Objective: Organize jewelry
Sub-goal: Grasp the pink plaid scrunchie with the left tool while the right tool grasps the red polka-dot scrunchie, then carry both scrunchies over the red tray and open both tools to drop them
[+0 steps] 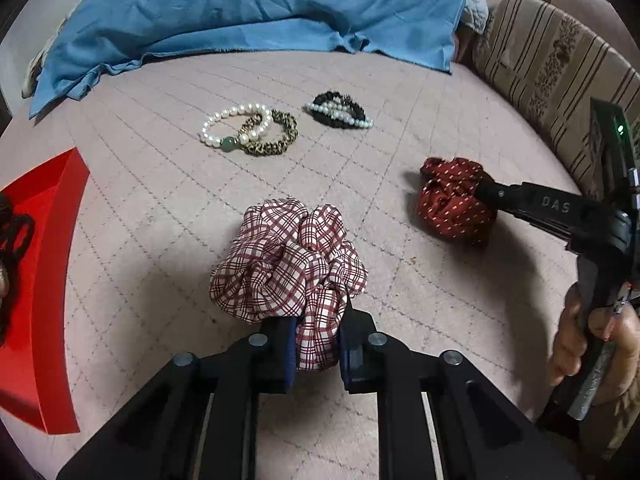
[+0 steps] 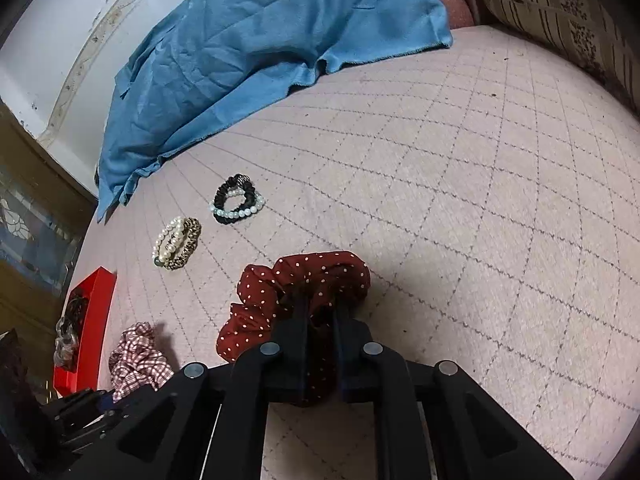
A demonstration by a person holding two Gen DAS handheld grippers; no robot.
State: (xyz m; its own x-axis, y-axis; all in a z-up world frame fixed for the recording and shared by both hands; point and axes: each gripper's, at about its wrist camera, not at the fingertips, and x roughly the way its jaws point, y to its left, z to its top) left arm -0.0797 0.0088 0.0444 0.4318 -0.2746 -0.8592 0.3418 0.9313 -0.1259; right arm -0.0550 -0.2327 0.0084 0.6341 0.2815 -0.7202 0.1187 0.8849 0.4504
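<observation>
Quilted pink bedspread (image 1: 400, 160) fills both views, blue cloth (image 1: 256, 8) bunched along the top. Far left in the left wrist view, a red tray (image 1: 52, 280). At lower centre, the left hand-held gripper (image 1: 318, 344) pinches the checked scrunchie (image 1: 288, 264). Pearl bracelets (image 1: 232, 126) lie above. At right, the right hand-held gripper (image 2: 322, 332) is clamped on the dotted red scrunchie (image 2: 304, 280).

**Hidden and cut off**

Shallow red plastic tray (image 1: 48, 280) cut by the left edge; dark braided item inside (image 1: 14, 240) only partly seen. Near fold of red-and-white checked fabric scrunchie (image 1: 288, 268) hidden between tongs. Small tray contents indistinct from right wrist.
</observation>
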